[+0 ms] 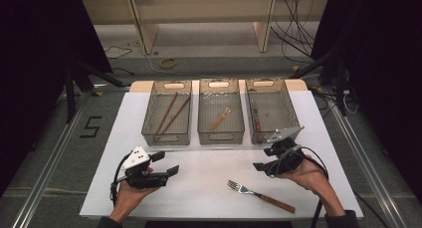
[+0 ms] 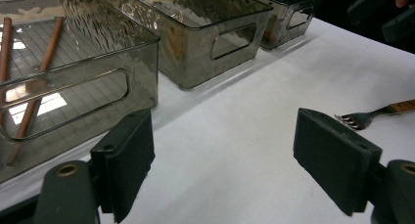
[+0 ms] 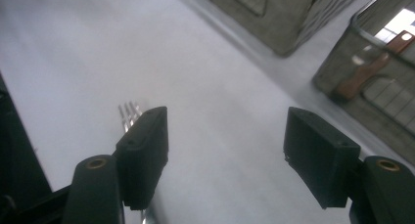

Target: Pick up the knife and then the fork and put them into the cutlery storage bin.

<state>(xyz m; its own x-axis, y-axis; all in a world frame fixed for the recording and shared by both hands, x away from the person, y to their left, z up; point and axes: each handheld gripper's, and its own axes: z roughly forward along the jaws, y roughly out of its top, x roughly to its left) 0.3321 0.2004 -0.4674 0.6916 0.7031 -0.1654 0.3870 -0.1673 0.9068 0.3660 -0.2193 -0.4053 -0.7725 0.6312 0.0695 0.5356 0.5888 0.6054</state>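
A fork with a wooden handle lies on the white table near the front edge, right of centre. My right gripper hovers just above and behind it, pointing left. In the right gripper view its jaws stand open with nothing between them, and the fork tines peek out behind the left jaw. My left gripper is held low at the front left, also open and empty, and the fork lies off to its right.
Three smoky clear bins stand in a row at the back. The left bin holds two chopsticks. A wooden-handled utensil is in the middle bin. In the right bin lies a brown-handled tool.
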